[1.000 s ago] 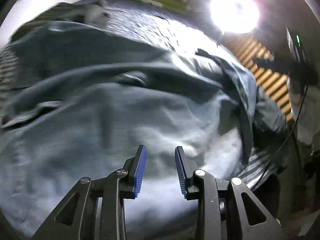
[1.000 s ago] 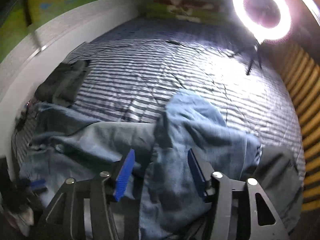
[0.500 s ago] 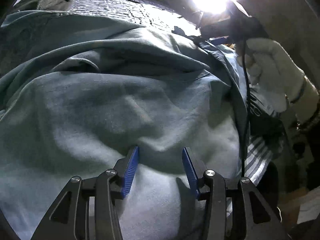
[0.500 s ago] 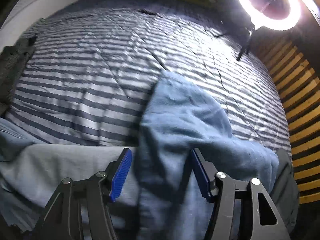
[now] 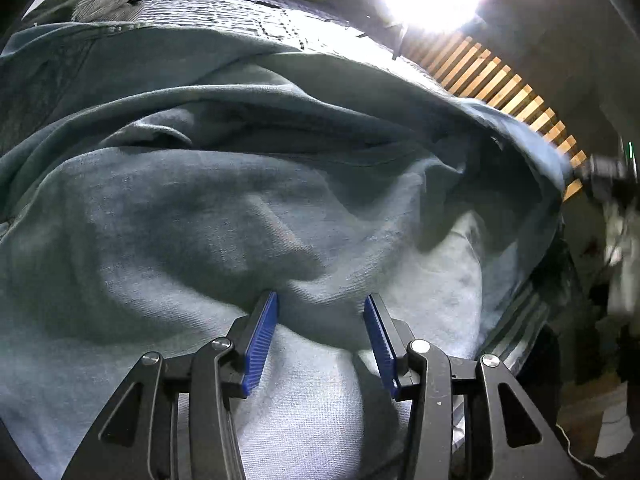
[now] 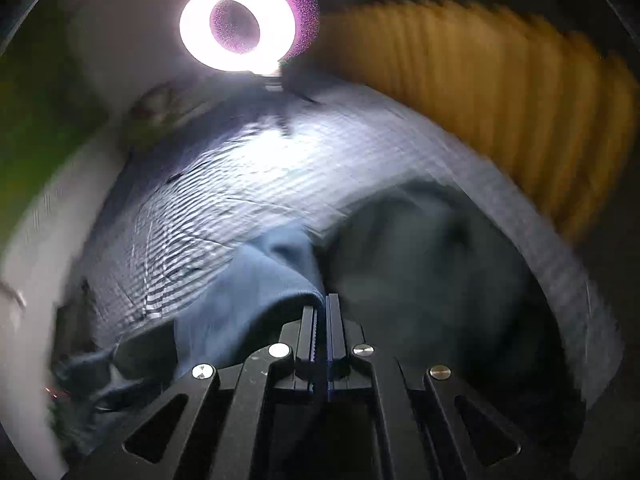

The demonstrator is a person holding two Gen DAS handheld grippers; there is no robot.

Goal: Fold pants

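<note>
Right tool (image 6: 322, 312) pinching pants (image 6: 256, 280), left tool (image 5: 320, 312) agape

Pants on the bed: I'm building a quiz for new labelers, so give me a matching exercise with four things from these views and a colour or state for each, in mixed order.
Things:
1. pants
2. left tool
3. right tool
4. bed cover

States:
A. striped
B. shut on a fold of cloth
C. blue-grey, rumpled
D. open, cloth bulging between its pads

Pairs: 1-C, 2-D, 3-B, 4-A
</note>
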